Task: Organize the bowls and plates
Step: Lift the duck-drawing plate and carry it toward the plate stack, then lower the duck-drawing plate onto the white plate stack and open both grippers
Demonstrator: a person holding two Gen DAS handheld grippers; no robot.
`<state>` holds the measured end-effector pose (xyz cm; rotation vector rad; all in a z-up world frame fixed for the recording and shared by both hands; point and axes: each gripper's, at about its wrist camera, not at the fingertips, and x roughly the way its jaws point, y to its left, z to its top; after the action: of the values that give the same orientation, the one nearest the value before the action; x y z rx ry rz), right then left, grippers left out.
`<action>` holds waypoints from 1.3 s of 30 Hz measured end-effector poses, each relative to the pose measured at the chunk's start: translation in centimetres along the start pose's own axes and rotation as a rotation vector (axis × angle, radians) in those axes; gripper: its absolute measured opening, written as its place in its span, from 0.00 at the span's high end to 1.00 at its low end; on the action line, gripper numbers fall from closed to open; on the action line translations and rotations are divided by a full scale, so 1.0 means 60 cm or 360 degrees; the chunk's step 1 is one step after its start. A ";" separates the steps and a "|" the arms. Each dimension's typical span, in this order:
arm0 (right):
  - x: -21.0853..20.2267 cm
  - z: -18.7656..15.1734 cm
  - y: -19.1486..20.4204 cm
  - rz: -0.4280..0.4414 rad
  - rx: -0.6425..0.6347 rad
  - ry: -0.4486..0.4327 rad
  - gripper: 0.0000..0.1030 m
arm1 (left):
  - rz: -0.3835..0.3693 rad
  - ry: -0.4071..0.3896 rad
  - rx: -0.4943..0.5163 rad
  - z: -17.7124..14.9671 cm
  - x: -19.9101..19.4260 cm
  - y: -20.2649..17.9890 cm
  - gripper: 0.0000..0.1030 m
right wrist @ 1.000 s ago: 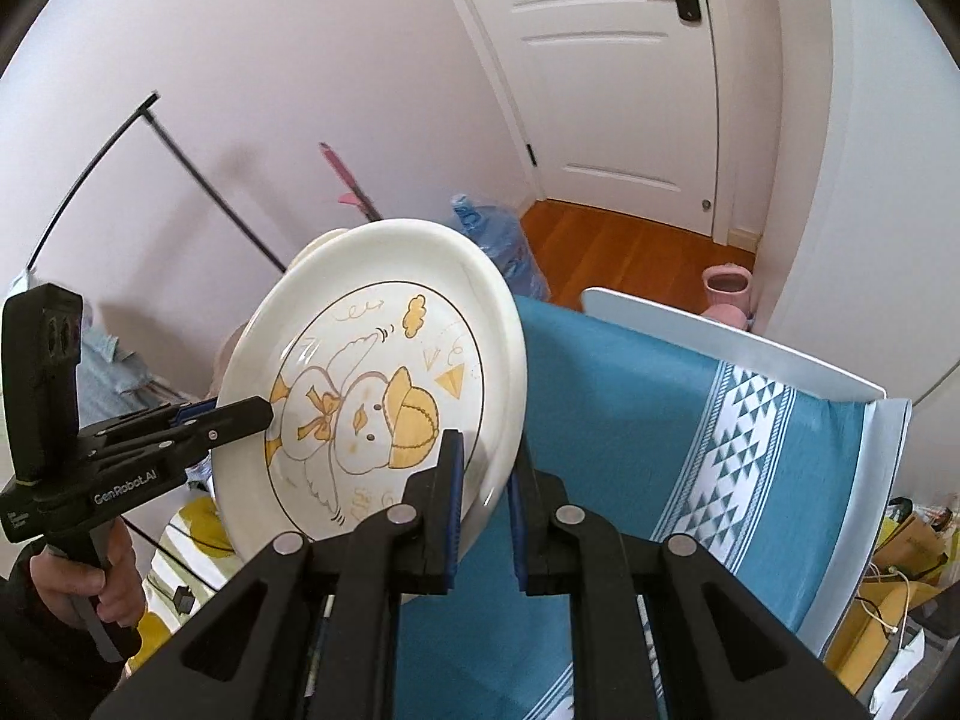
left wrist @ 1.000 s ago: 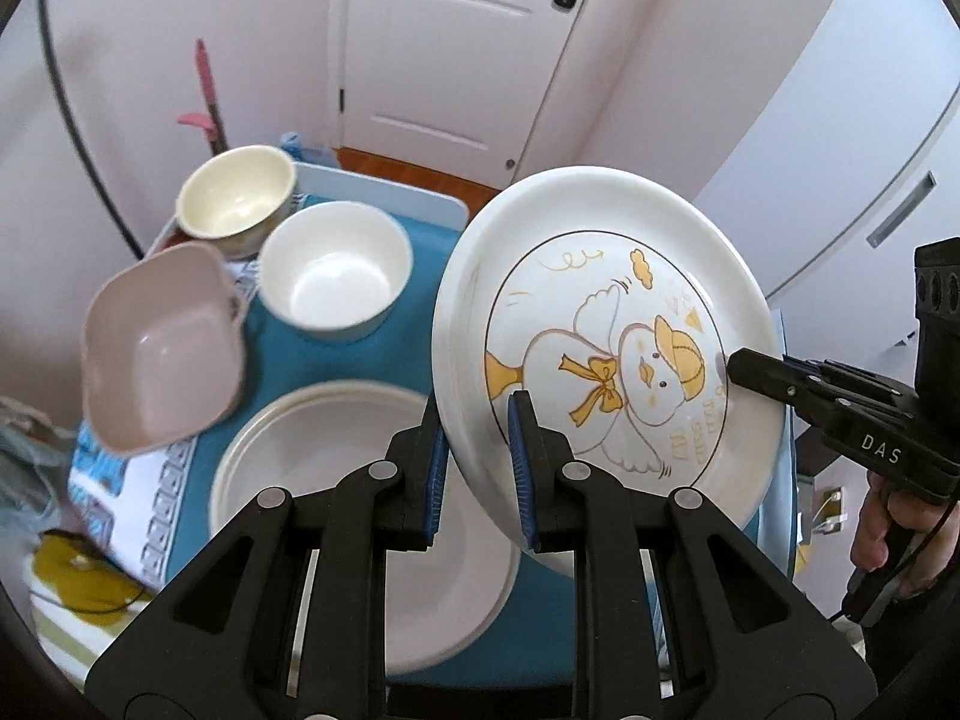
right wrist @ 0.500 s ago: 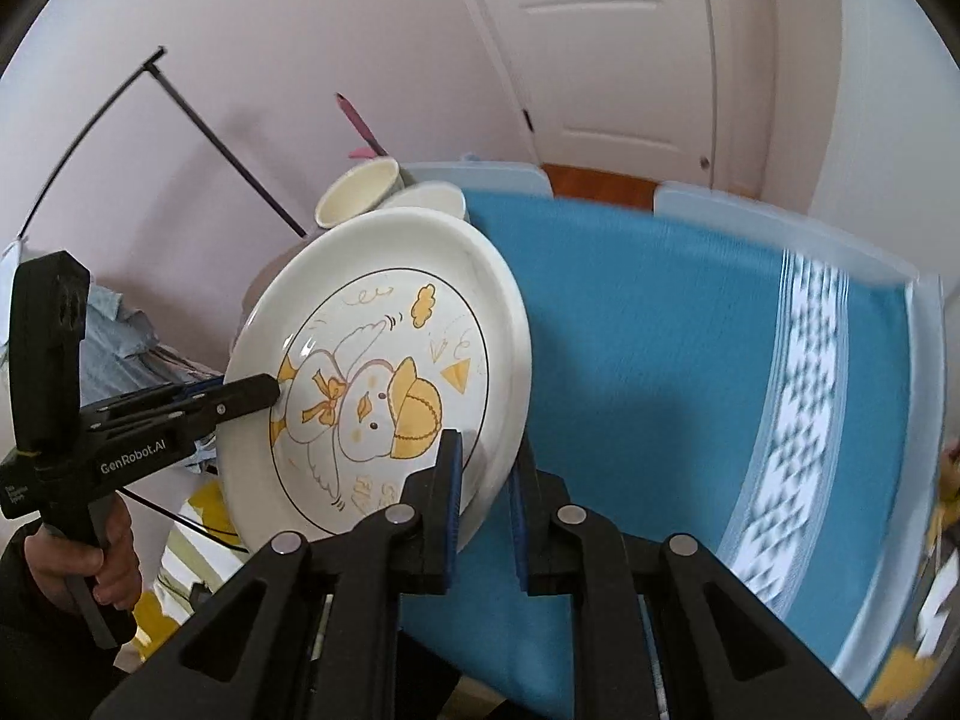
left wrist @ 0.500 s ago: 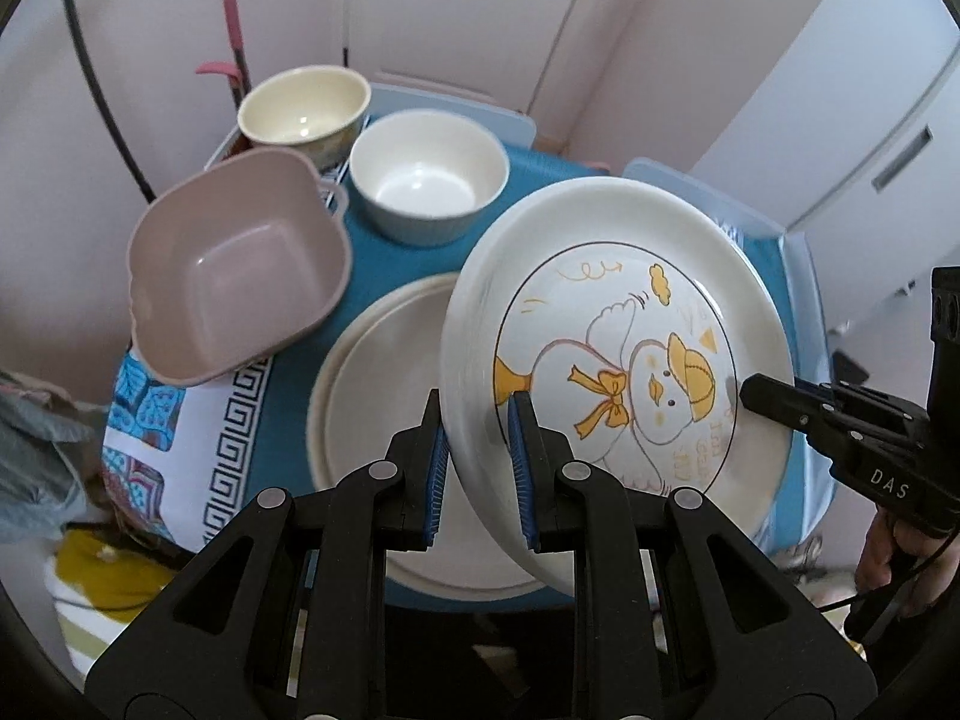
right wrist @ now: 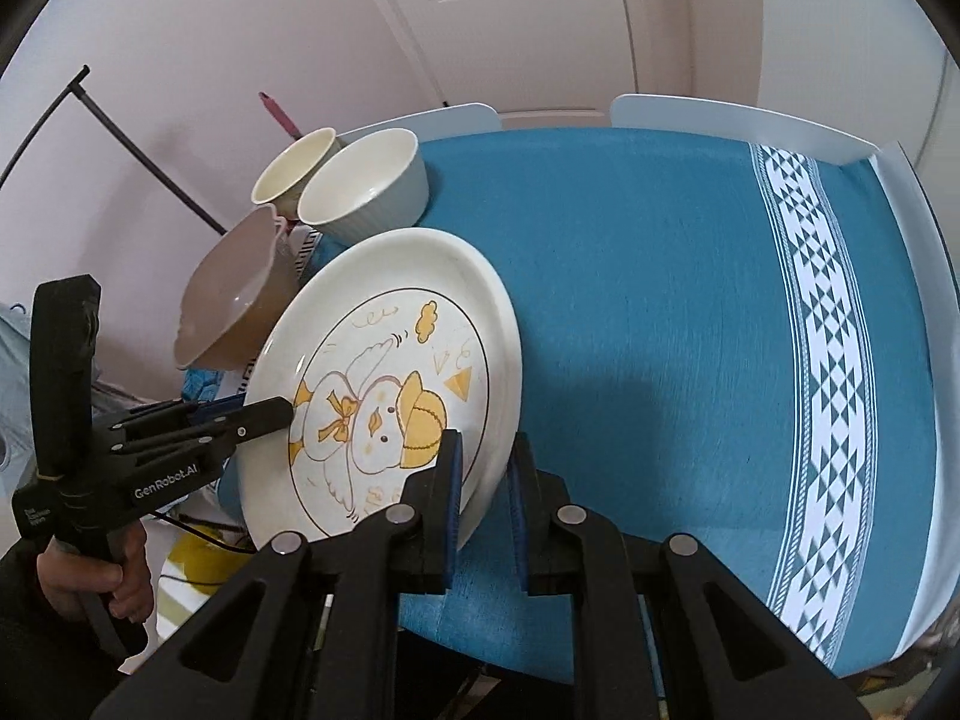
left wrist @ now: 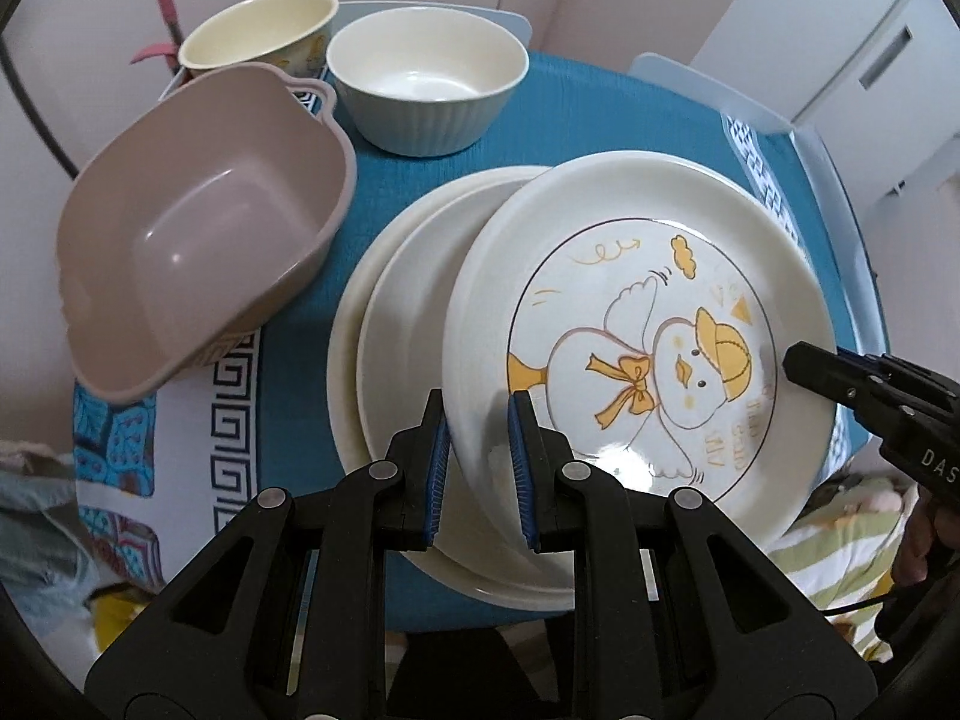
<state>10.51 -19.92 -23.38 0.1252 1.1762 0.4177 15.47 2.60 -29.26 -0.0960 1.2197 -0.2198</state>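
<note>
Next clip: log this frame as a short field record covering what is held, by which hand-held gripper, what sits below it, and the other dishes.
held item: duck plate, tilted
left hand-held gripper: shut on the plate's near rim
right hand-held gripper: shut on the opposite rim
below: plain plate on the blue tablecloth, partly covered by the duck plate
contact between plates: cannot tell
other dishes: pink square bowl, white ribbed bowl, cream bowl
</note>
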 end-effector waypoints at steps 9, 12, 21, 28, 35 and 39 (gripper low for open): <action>0.006 -0.014 0.012 -0.0068 0.0053 -0.0042 0.87 | 0.0054 -0.0012 0.0138 0.001 0.010 -0.005 0.83; 0.007 -0.015 0.016 -0.0085 0.0044 -0.0047 0.87 | 0.0124 -0.0029 0.0206 0.001 0.010 -0.015 0.83; 0.018 -0.020 0.021 -0.0103 0.0036 -0.0058 0.87 | 0.0283 -0.0095 0.0346 0.001 0.005 -0.035 0.83; 0.030 -0.018 0.021 -0.0109 0.0033 -0.0051 0.87 | 0.0366 -0.0144 0.0420 -0.004 -0.003 -0.041 0.83; 0.034 -0.015 0.025 -0.0151 -0.0007 -0.0049 0.87 | 0.0408 -0.0156 0.0465 -0.011 -0.006 -0.042 0.83; 0.036 -0.015 0.035 -0.0192 -0.0065 -0.0048 0.87 | 0.0425 -0.0175 0.0489 -0.015 -0.013 -0.045 0.83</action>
<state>9.85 -17.32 -24.94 0.0248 1.1387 0.3320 14.09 0.20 -28.36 0.3168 1.0640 -0.1637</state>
